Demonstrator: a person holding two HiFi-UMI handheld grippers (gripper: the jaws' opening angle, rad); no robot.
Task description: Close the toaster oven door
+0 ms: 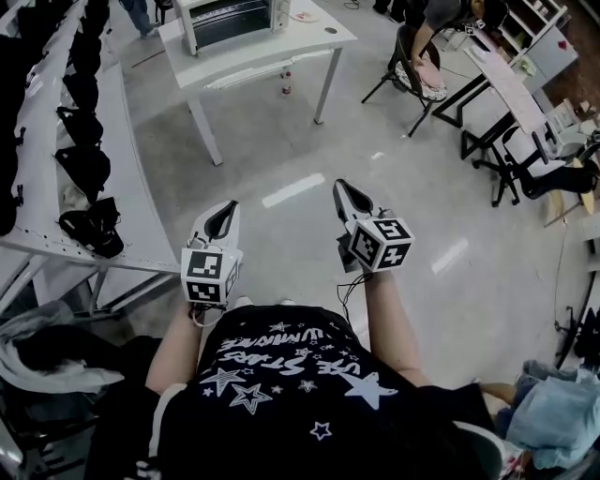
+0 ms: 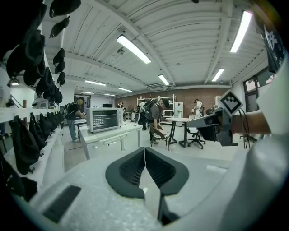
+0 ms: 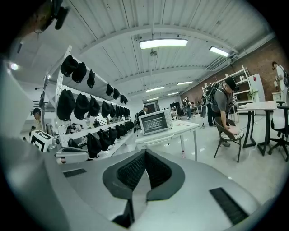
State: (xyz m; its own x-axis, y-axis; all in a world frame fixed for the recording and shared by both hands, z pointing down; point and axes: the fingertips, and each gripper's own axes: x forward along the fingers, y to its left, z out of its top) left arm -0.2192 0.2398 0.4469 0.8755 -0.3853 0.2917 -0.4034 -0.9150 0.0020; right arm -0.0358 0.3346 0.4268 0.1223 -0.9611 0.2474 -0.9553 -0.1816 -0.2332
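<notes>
The floor [image 1: 281,244] fills most of the head view, pale and glossy. A long rack [image 1: 42,159] runs from 9 to 11 o'clock, and dark bags [image 1: 89,230] are hung along its edge. At 12 o'clock, well away, a white table [image 1: 281,47] is seen with the oven [image 1: 230,17] set on it. A chair [image 1: 417,70] is stood at 2 o'clock with a person bent over it.

The left gripper [image 1: 225,211] and right gripper [image 1: 347,195] are held low in front of the body. Each is shown by its own view with jaws pressed together and nothing between them.

No contact with the oven has been made yet, so the step in hand is judged to be the approach. The door appears upright against the oven front in both gripper views (at this range it cannot be confirmed). The table should be walked up to squarely. If the door is found down, it is best lifted from under its free edge with one shut jaw tip and pushed until seated. The casing should be steadied by the other gripper so that nothing slides.

Only faint bars are made out behind the oven glass, and any contents cannot be told.
</notes>
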